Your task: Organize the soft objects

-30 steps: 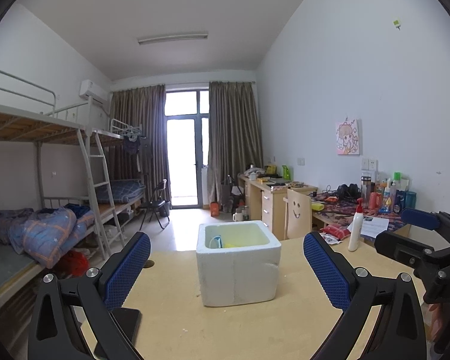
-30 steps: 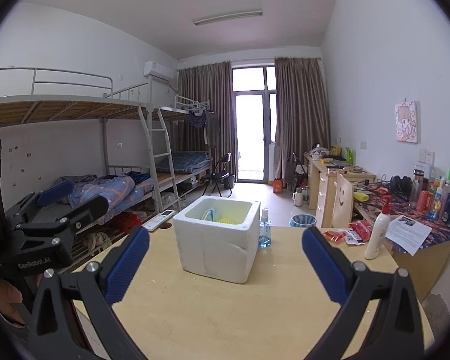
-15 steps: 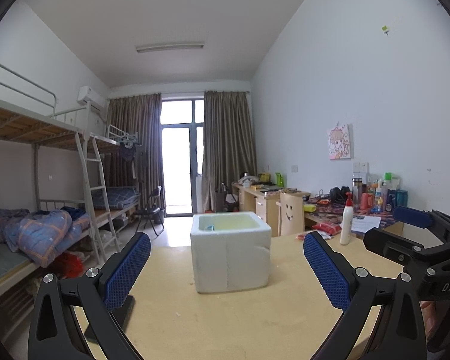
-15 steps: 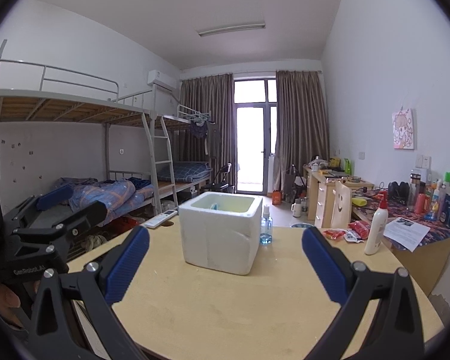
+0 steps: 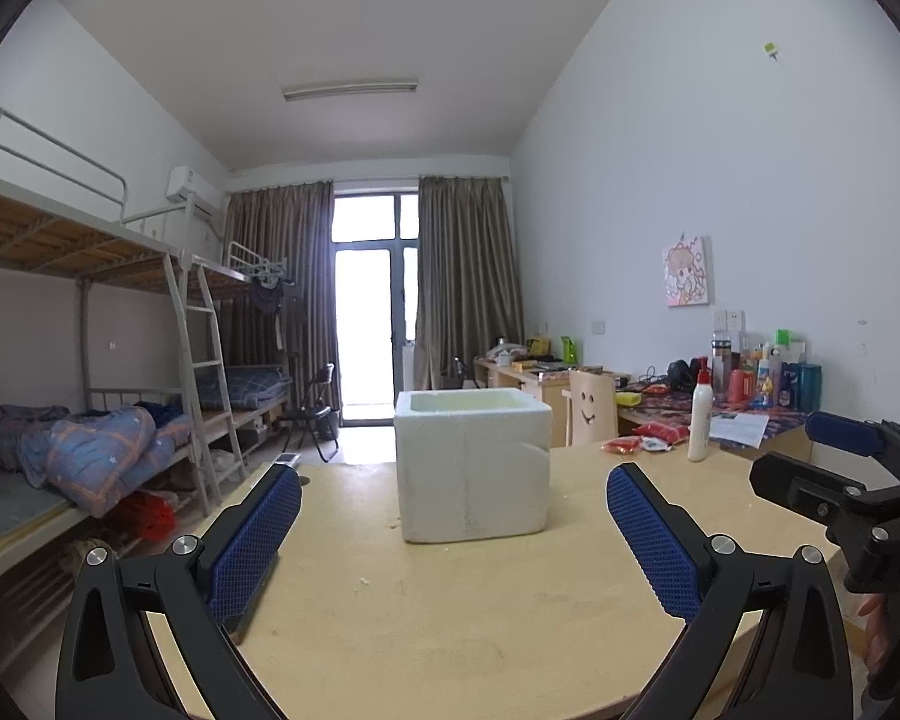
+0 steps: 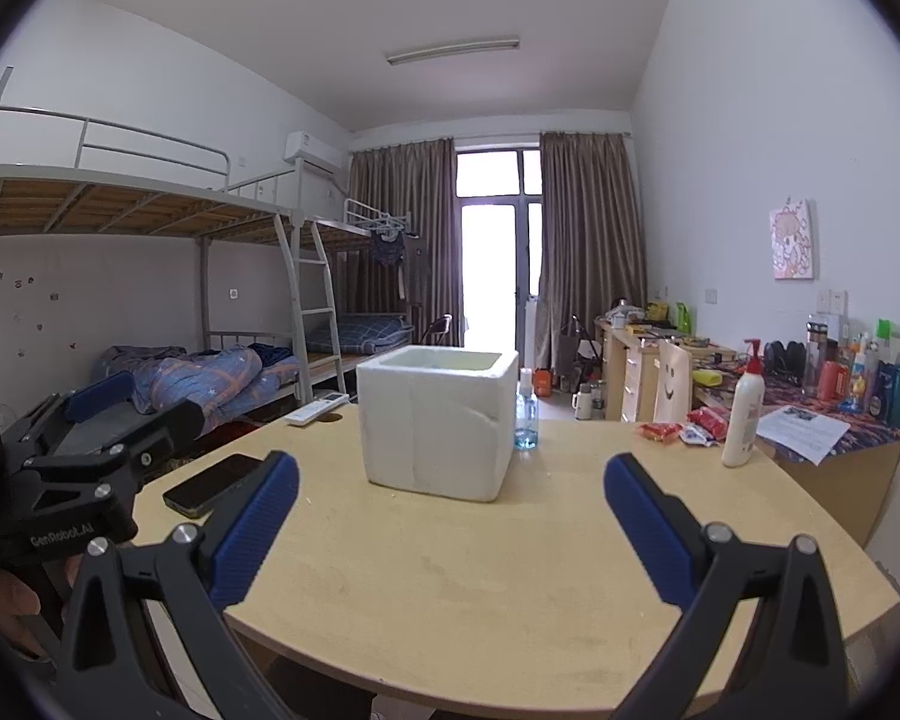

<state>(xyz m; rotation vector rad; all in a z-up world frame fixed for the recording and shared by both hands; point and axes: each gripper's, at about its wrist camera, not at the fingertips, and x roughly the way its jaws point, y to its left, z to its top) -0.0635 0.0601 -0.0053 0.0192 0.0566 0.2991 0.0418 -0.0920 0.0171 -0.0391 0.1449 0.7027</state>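
Observation:
A white foam box point(image 5: 473, 463) stands in the middle of the round wooden table point(image 5: 426, 612); it also shows in the right wrist view point(image 6: 437, 420). Its inside is hidden from this low angle. My left gripper point(image 5: 453, 531) is open and empty, low over the table's near edge, facing the box. My right gripper point(image 6: 451, 516) is open and empty, beside it on the right. Each gripper appears at the edge of the other's view. No soft objects are visible on the table.
A black phone point(image 6: 213, 483) lies at the table's left edge. A remote point(image 6: 317, 408), a blue spray bottle point(image 6: 525, 411), red snack packets point(image 6: 684, 427) and a white pump bottle point(image 6: 743, 414) sit around the box. Bunk beds stand left, cluttered desks right.
Both grippers have dropped lower, so the box's contents seen a second ago are now hidden behind its rim. Both stay open.

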